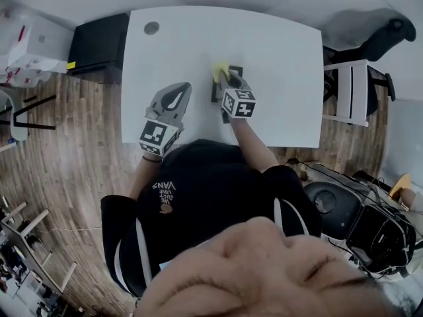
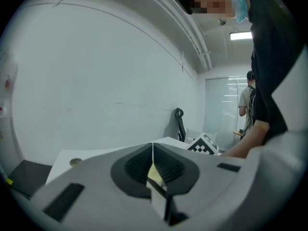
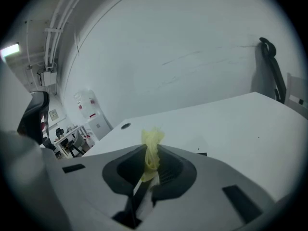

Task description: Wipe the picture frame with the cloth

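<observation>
The white desk (image 1: pixel 277 65) carries the dark picture frame (image 1: pixel 215 92), lying flat near its middle. The right gripper (image 1: pixel 225 79) is over the frame, jaws clamped on the yellow cloth (image 3: pixel 153 148). The left gripper (image 1: pixel 175 98) is just beside the frame, jaws closed and empty.

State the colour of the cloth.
The cloth is pale yellow; it shows best in the right gripper view.
</observation>
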`<action>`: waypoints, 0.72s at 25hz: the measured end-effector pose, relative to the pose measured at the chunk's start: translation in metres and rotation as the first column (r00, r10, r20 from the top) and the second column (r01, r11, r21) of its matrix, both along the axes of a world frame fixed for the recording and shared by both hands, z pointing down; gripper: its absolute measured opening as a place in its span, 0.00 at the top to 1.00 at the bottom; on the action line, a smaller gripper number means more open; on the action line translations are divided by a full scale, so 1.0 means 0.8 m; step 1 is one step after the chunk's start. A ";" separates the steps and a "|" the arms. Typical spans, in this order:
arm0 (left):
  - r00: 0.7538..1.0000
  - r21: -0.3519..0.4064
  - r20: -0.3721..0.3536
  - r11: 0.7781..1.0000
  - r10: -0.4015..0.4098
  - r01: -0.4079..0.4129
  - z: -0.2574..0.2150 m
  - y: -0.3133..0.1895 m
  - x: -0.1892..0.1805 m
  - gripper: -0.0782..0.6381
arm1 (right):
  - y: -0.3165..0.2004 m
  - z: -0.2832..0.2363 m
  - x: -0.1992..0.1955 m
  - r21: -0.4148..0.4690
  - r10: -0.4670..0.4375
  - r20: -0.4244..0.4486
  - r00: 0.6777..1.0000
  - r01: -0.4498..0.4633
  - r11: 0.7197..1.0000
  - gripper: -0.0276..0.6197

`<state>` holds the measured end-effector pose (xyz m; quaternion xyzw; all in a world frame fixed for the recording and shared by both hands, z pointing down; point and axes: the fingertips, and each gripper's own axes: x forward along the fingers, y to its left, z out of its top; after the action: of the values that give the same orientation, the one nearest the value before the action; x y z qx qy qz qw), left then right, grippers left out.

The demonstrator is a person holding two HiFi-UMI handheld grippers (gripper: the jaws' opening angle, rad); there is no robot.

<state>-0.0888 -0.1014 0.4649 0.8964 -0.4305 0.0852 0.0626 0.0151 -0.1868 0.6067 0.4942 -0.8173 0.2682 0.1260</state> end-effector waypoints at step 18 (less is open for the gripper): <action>1.000 -0.026 0.015 0.999 0.020 -0.020 0.003 -0.020 0.044 0.87 | -0.032 0.040 0.061 -0.081 0.035 -0.140 0.990 -0.046 0.996 0.88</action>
<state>-0.0535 -0.1178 0.4677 0.8991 -0.4209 0.0981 0.0698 0.0637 -0.2121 0.6384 0.5224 -0.7842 0.2700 0.1977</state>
